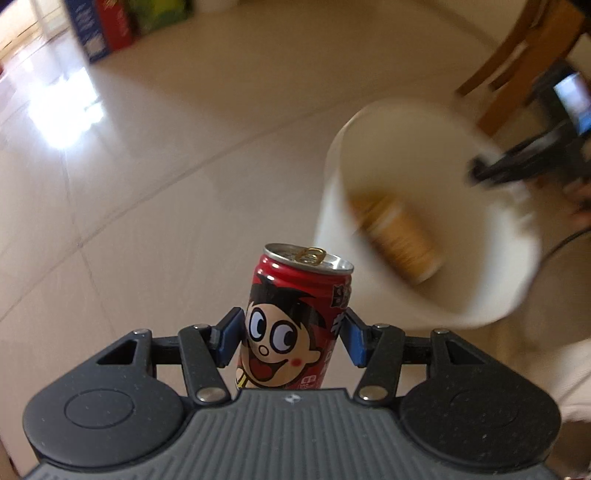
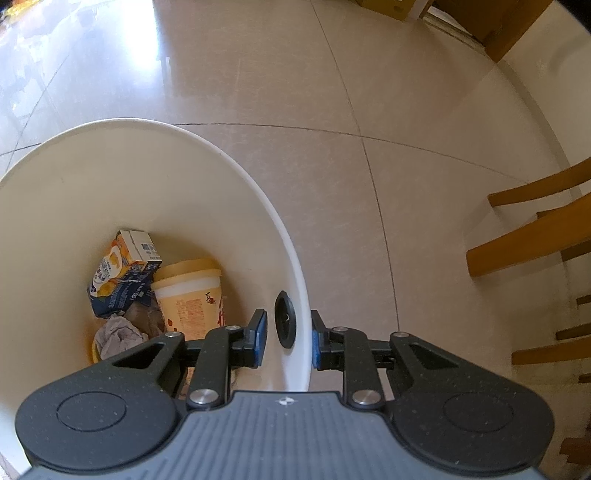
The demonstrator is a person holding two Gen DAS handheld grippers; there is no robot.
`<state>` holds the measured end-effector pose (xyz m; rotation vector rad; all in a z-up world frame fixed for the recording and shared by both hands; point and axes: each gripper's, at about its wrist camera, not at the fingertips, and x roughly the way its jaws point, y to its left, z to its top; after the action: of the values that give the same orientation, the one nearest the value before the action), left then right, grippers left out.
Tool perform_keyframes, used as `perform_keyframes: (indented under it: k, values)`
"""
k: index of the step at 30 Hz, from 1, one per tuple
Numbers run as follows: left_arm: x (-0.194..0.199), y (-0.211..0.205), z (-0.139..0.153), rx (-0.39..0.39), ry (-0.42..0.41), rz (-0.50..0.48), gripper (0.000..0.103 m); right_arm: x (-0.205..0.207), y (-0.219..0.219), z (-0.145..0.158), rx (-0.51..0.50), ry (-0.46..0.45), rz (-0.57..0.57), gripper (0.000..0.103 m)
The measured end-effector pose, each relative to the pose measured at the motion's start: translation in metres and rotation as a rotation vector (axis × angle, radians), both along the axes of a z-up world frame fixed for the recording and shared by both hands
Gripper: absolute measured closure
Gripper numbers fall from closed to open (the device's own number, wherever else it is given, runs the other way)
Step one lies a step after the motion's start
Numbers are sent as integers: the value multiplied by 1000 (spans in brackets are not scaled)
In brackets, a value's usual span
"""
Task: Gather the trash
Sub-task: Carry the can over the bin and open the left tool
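A red drink can (image 1: pixel 291 306) with a cartoon face stands upright between the blue pads of my left gripper (image 1: pixel 291 341), which is shut on its sides, lifted off the tiled floor. Right of it is the white bin (image 1: pixel 498 295), blurred, with an orange cup (image 1: pixel 399 236) lying inside. My right gripper (image 2: pixel 288 343) straddles the bin's wall (image 2: pixel 301 332), one pad inside and one outside, shut on it beside a black round knob (image 2: pixel 285 319). In the bin lie a juice carton (image 2: pixel 125 273), the orange cup (image 2: pixel 192 295) and a crumpled tissue (image 2: pixel 118 332).
A wooden chair (image 2: pixel 535 236) stands right of the bin, its legs also in the left wrist view (image 1: pixel 517 66). Blue, red and green boxes (image 1: pixel 110 26) line the far left. A cardboard box (image 2: pixel 391 5) sits at the far edge. Glossy floor tiles lie all around.
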<state>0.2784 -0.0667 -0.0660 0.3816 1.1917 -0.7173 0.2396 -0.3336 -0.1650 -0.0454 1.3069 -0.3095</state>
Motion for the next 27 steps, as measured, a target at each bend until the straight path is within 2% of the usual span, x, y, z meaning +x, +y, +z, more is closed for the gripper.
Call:
perform_keyframes:
  k: [4, 6, 9, 11, 12, 13, 16, 22, 25, 27]
  values:
    - [-6, -32, 40, -106, 21, -40, 47, 0, -2, 0, 14, -2, -10, 75]
    - [-10, -50, 42, -128, 43, -63, 47, 0, -2, 0, 15, -2, -10, 75]
    - [-19, -74, 36, -119, 50, -94, 46, 0, -2, 0, 16, -2, -10, 75]
    - [-21, -83, 32, -107, 53, -89, 36, -1, -3, 1, 22, -3, -9, 75]
    - [-22, -84, 31, -109, 51, -79, 24, -1, -4, 2, 27, -4, -8, 75]
    - [-19, -85, 25, -115, 46, -68, 20, -1, -5, 2, 33, -5, -6, 75]
    - [-27, -86, 25, -135, 27, -44, 18, -2, -7, 2, 45, -5, -3, 76]
    - [-35, -98, 31, -95, -89, 9, 7, -2, -8, 3, 55, -4, -3, 76]
    - [-38, -96, 26, -69, -136, 55, 6, -2, -9, 4, 66, -1, -4, 75]
    - [-42, -97, 19, -63, -136, 83, 6, -3, -9, 5, 70, 3, -1, 75]
